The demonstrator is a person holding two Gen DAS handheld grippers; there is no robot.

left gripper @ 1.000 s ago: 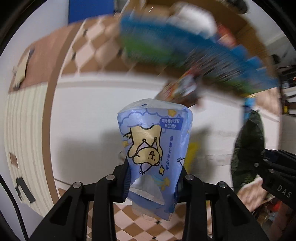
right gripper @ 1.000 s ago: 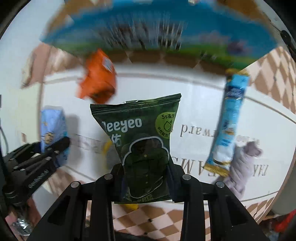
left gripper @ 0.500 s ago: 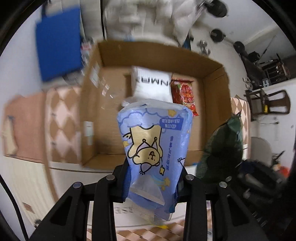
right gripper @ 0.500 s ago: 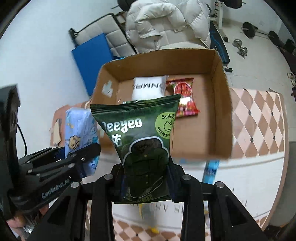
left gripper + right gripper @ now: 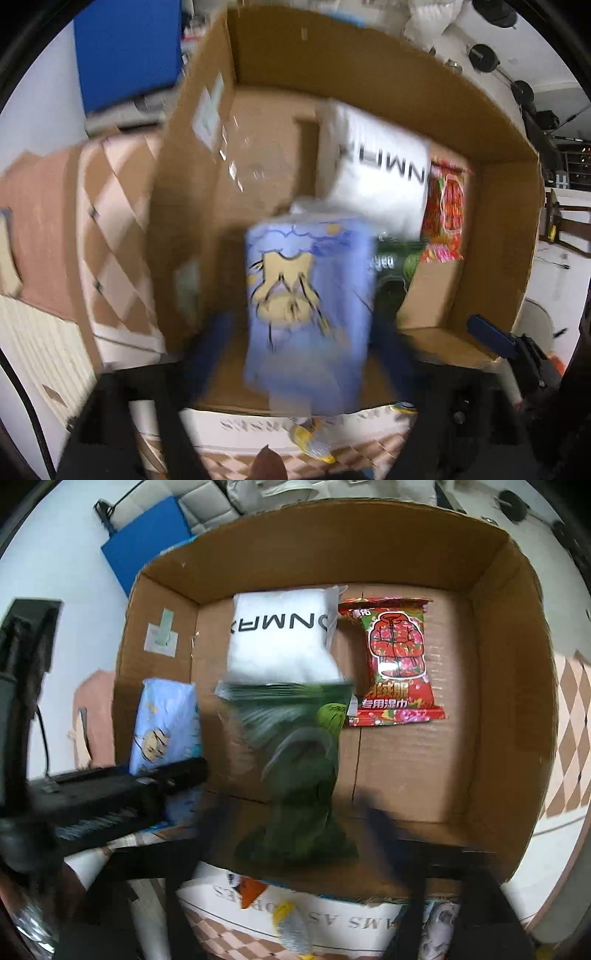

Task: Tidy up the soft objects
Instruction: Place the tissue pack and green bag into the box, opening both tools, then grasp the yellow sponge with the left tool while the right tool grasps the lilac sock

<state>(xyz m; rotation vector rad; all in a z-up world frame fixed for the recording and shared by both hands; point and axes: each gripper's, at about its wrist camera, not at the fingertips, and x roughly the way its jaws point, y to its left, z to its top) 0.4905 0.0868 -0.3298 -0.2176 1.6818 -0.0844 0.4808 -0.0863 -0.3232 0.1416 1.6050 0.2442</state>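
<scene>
Contents, open brown corrugated cardboard box (image 5: 517,709): white soft pack with black lettering (image 5: 280,642) and red flower-printed wet-wipe packet (image 5: 397,664), side by side on the floor against the far wall.

Left hand-held gripper (image 5: 306,354): jaws opening, blurred, spread clear of the pale blue tissue pack printed with a cartoon bear (image 5: 306,295); the pack sat between them over the box's near left part, apparently dropping free.

Right hand-held gripper (image 5: 295,834): jaws likewise opening, no pad pressing the dark green foil wet-wipe pouch (image 5: 295,768), which hung blurred above the box floor in front of the white pack.

Handling, judged: both packs light, soft, compressible; the film wrappers probably slippery. Best taken across the flat middle, not by the crimped end seals.
</scene>
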